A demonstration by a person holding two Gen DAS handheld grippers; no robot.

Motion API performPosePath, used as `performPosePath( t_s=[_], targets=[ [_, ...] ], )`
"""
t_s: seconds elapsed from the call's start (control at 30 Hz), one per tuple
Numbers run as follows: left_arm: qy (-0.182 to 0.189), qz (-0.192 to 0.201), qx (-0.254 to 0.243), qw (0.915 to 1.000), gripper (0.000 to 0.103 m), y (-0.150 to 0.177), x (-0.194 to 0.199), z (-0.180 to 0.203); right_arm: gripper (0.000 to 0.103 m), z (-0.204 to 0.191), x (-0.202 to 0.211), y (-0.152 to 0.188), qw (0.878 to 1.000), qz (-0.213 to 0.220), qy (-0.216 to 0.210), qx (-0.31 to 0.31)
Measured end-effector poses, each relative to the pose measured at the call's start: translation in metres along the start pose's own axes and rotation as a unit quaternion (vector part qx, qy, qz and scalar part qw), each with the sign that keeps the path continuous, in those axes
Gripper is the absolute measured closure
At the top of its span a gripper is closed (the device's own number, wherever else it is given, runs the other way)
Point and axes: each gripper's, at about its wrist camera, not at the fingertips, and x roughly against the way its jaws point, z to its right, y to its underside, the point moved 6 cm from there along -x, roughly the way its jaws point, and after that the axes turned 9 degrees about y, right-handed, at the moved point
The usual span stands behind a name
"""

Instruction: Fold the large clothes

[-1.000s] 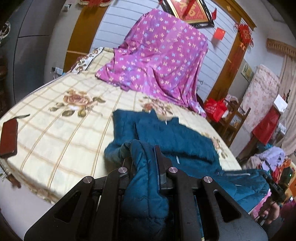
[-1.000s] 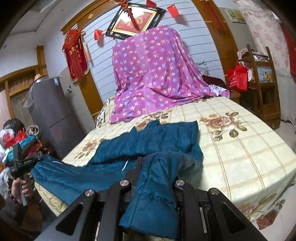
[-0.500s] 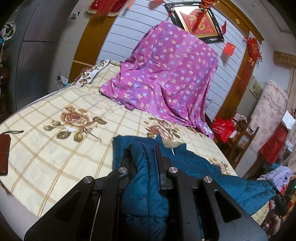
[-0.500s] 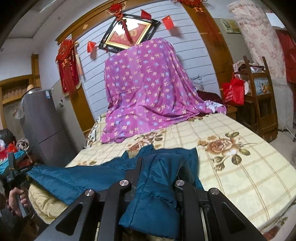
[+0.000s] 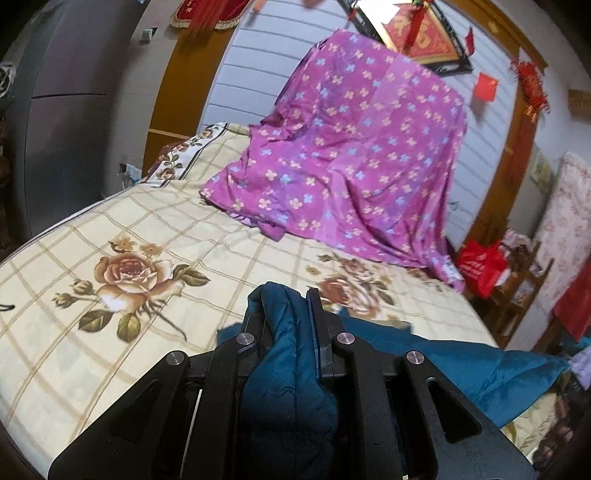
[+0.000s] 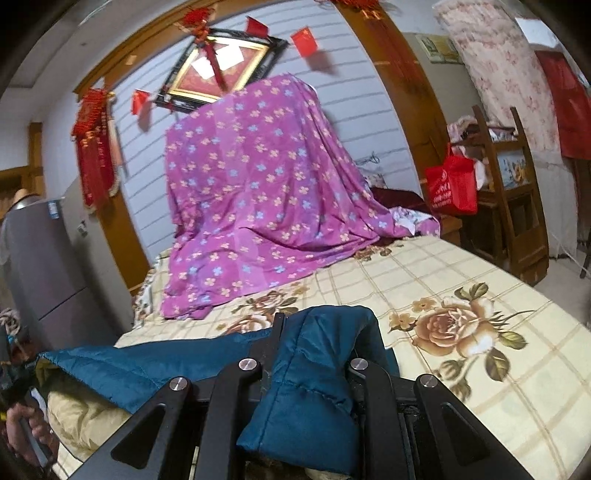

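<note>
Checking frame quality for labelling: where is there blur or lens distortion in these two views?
Left wrist view: motion-blurred red decorations along the top, bed edge bowed. Right wrist view: red flags smeared, door frame curved; teal jacket sharp.

The teal quilted jacket [image 5: 461, 362] stretches taut above the bed's near edge, its corners bunched up.

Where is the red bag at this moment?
In the right wrist view the red bag hangs at the right, on a wooden shelf beside the bed.
</note>
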Motion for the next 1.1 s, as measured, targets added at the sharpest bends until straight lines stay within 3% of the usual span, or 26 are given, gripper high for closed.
performPosePath(
  t_s=[0.3,0.43,0.57,0.7,0.77,0.9,0.93,0.97,1.03,1.1],
  targets=[
    [-0.045,-0.039,0.019,0.9981,0.092,0.021,-0.11,-0.021,0.088,0.01,-0.096,0.018,0.998,-0.034,0.023,-0.04],
    [-0.06,-0.065,0.009,0.996,0.092,0.042,-0.147,-0.031,0.088,0.02,-0.133,0.035,0.996,-0.066,0.024,-0.051],
    [-0.063,-0.089,0.035,0.9934,0.09,0.056,-0.171,-0.044,0.087,0.021,-0.162,0.044,0.994,-0.091,0.028,-0.048],
    [-0.061,-0.132,0.054,0.9879,0.087,0.068,-0.186,-0.051,0.081,0.023,-0.183,0.059,0.99,-0.131,0.037,-0.044],
    [-0.063,-0.162,0.053,0.9834,0.08,0.072,-0.192,-0.05,0.068,0.024,-0.186,0.064,0.988,-0.143,0.03,-0.05],
    [-0.066,-0.194,0.04,0.9779,0.075,0.071,-0.193,-0.048,0.064,0.029,-0.184,0.067,0.985,-0.155,0.02,-0.067],
    [-0.066,-0.195,0.034,0.9781,0.065,0.068,-0.191,-0.047,0.063,0.029,-0.182,0.067,0.985,-0.156,0.016,-0.073],
    [-0.071,-0.191,0.028,0.9787,0.036,0.062,-0.187,-0.047,0.061,0.03,-0.18,0.066,0.984,-0.156,0.013,-0.079],
    [-0.077,-0.175,0.035,0.981,0.001,0.049,-0.178,-0.052,0.056,0.032,-0.174,0.063,0.984,-0.154,0.001,-0.095],
    [-0.079,-0.155,0.05,0.9834,0.0,0.033,-0.167,-0.058,0.047,0.032,-0.167,0.059,0.984,-0.148,-0.007,-0.102]
  ],
)
